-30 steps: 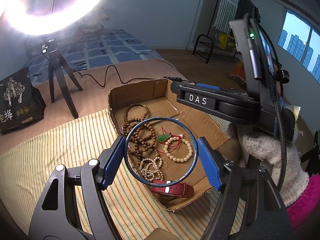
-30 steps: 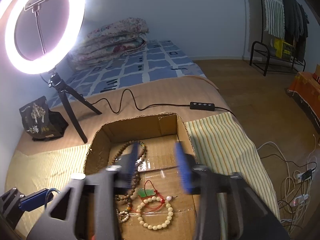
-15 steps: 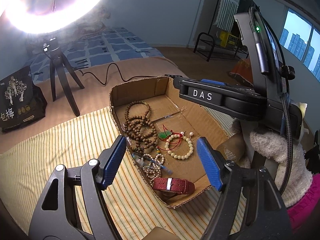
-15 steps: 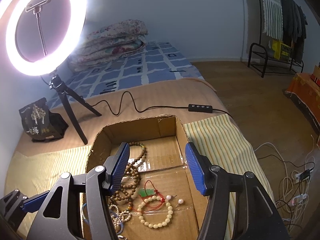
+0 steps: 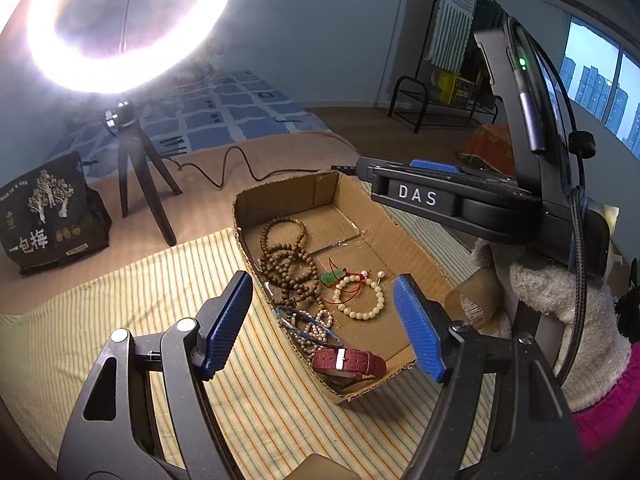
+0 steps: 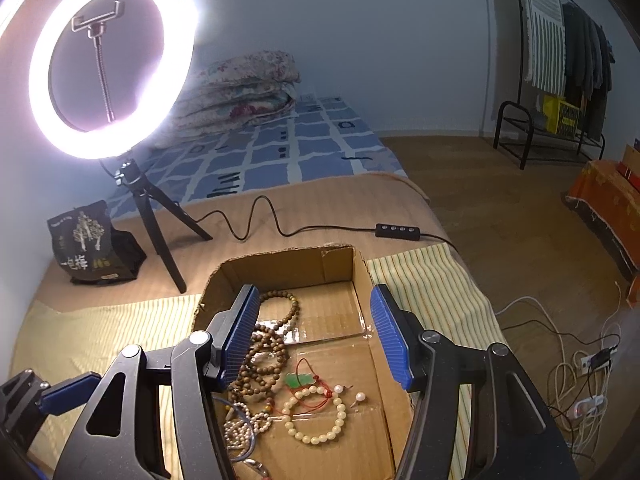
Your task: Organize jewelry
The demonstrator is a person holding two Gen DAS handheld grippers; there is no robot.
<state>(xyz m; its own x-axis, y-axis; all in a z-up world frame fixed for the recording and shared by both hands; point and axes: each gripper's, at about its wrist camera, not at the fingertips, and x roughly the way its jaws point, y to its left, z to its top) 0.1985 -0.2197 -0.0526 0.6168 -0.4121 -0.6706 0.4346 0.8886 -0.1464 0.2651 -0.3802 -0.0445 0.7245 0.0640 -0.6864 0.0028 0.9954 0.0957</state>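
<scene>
Lit white ring light (image 6: 116, 60) on a black tripod (image 6: 158, 216) stands beside a black printed snack bag (image 6: 92, 244) on the tan bed cover. Its black cable with inline controller (image 6: 397, 231) runs right. Folded floral quilt (image 6: 244, 88) lies behind; black metal clothes rack (image 6: 560, 80) by the wall.

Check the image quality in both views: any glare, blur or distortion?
Left wrist: ring light blows out with hazy flare; box sharp. Right wrist: the light's glare is contained, tape on the box floor glints, jewelry crisp. Fisheye bending in both; no motion blur.

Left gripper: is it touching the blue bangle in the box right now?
Apart. The left wrist view shows the left gripper open and empty, while the blue bangle lies on the jewelry in the cardboard box.
</scene>
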